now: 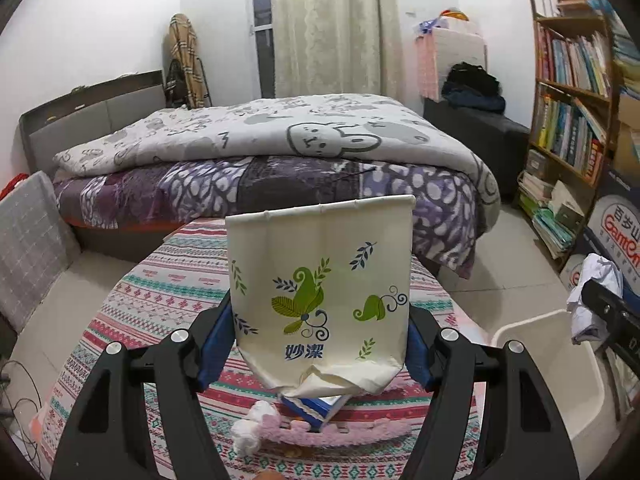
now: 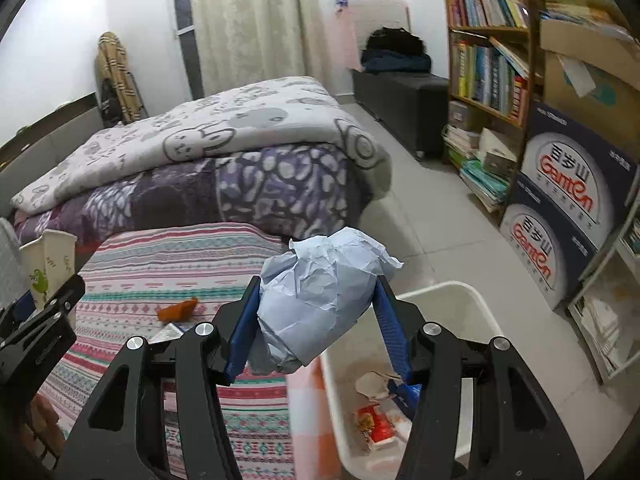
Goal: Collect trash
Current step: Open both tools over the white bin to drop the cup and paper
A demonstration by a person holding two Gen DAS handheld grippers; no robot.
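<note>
Both grippers loaded beside the white bin.

Left gripper clamping flattened paper cup; right gripper clenched on crumpled paper ball, left of bin.

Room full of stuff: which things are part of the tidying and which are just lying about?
Part of the job:
- paper cup, in left gripper
- paper ball, in right gripper
- bin, trash already inside
- tissue, orange scrap

Just lying about:
- bed
- bookshelf
- boxes
</note>
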